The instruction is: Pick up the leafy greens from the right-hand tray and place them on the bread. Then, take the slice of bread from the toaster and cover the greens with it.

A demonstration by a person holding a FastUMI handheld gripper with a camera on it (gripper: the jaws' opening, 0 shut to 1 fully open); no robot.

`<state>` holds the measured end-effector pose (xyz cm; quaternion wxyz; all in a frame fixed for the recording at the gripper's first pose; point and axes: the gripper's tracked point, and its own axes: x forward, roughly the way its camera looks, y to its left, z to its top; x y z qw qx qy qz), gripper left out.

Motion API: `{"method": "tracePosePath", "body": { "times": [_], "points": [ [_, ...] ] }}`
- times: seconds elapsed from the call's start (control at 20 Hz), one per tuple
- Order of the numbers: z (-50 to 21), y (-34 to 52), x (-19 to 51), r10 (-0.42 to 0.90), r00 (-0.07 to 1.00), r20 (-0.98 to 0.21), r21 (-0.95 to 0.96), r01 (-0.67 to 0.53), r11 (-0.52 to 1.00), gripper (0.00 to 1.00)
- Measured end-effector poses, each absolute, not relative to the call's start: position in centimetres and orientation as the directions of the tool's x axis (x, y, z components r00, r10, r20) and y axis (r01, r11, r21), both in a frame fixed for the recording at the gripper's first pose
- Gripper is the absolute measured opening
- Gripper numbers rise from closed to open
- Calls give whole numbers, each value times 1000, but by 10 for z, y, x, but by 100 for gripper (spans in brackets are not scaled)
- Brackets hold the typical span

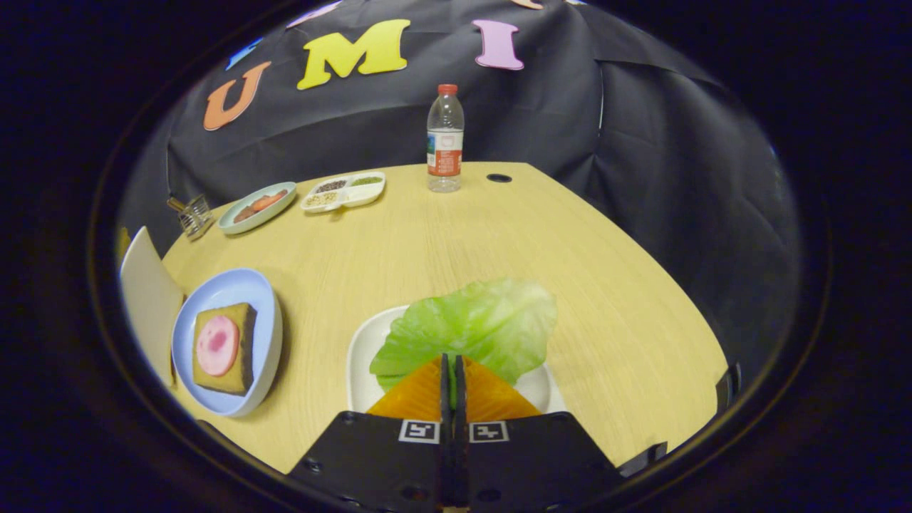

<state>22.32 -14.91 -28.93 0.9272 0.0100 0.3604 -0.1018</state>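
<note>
Leafy greens [474, 328]: one broad leaf over the white tray [360, 363], its near edge pinched between the fingers of the gripper [453, 367], which are closed to a sliver. Step, judged: pickup. Next: lift clear, carry left to the bread [224, 347] on the blue plate [235, 288]. Beyond: water bottle [444, 140].

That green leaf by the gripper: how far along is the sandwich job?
Early. Nothing is finished yet. In hand: the gripper has its fingers closed on the edge of the lettuce leaf, which lies over the white tray. Left: carry the leaf to the bread with a pink slice on the blue plate, then cover it with the toaster slice.
</note>
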Motion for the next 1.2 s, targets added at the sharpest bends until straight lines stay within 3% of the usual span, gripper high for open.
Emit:
{"method": "tracePosePath", "body": {
  "times": [0.6, 1.2],
  "points": [
    [-211, -111, 206, -41, 791, -611, 41, 83, 996, 0],
    [-174, 30, 203, 116, 852, -511, 75, -90, 993, 0]
  ]
}}
